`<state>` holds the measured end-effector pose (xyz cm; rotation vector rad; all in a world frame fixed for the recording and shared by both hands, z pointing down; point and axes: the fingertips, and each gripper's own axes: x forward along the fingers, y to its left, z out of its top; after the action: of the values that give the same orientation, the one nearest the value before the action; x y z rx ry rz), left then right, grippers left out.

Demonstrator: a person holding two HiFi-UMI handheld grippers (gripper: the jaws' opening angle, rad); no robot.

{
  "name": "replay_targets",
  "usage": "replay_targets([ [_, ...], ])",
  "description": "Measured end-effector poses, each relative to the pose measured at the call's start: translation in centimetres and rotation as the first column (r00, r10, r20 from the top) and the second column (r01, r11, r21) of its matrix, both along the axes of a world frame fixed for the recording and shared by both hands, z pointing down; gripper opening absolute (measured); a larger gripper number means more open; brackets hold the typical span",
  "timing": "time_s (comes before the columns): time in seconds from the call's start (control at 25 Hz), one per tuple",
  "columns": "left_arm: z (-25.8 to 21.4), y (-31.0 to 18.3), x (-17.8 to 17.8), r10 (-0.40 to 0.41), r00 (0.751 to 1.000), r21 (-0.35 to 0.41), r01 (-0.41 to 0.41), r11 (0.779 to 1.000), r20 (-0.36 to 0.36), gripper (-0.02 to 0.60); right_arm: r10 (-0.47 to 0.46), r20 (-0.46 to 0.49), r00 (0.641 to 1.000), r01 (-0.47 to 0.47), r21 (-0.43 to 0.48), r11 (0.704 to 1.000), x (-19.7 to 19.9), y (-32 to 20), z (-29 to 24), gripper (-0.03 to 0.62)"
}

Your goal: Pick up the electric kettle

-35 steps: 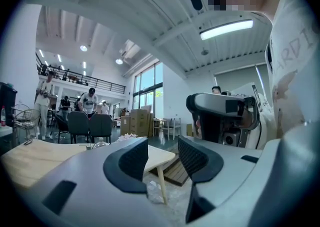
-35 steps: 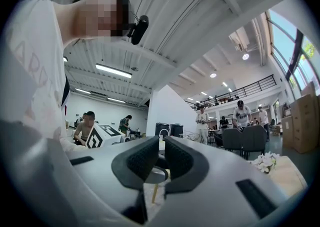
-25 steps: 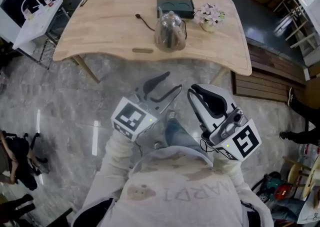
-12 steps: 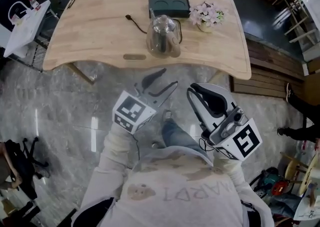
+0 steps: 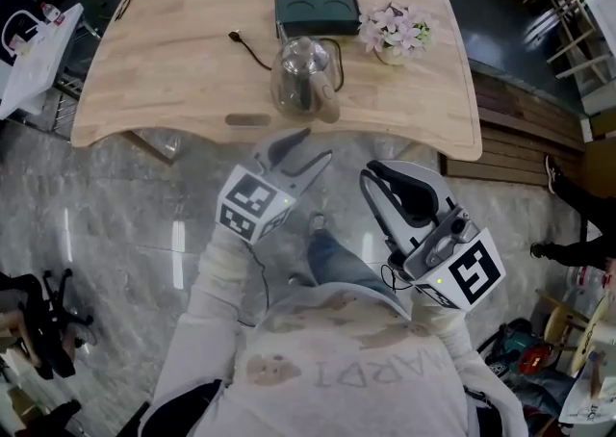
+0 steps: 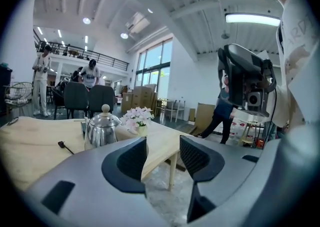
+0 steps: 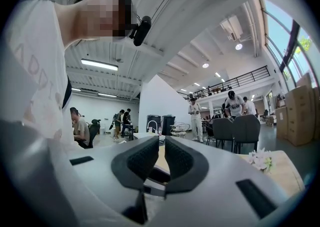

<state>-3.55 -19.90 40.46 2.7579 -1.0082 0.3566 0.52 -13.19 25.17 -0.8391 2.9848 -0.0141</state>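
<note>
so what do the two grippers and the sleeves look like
The left gripper and right gripper are both grey moulded bodies with curved jaws lined in black ribbed pads. Each carries a white cube printed with black square markers, and a thin dark cable trails from each. The sleeves are pale cream.

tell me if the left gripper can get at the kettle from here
Probably yes. The kettle stands near the table's front edge, straight ahead of the left gripper, with nothing between them. The gripper's jaws have just been opening and hold nothing; it only has to cross the gap.
</note>
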Motion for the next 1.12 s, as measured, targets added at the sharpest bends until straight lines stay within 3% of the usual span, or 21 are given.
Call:
replay_targets([
  [0.84,6.6,-6.0,1.6,0.045,0.995,-0.097,-0.036,0.995,0.085,0.207,0.057,-0.027,0.998,-0.058,-0.050,0.997,3.3,-4.5,2.2,0.043],
  [1.12,7.7,-7.4,2.1,0.059,0.993,-0.088,-0.050,0.995,0.099,0.212,0.068,-0.032,0.997,-0.070,-0.061,0.996,3.9,-5.5,2.8,0.043],
])
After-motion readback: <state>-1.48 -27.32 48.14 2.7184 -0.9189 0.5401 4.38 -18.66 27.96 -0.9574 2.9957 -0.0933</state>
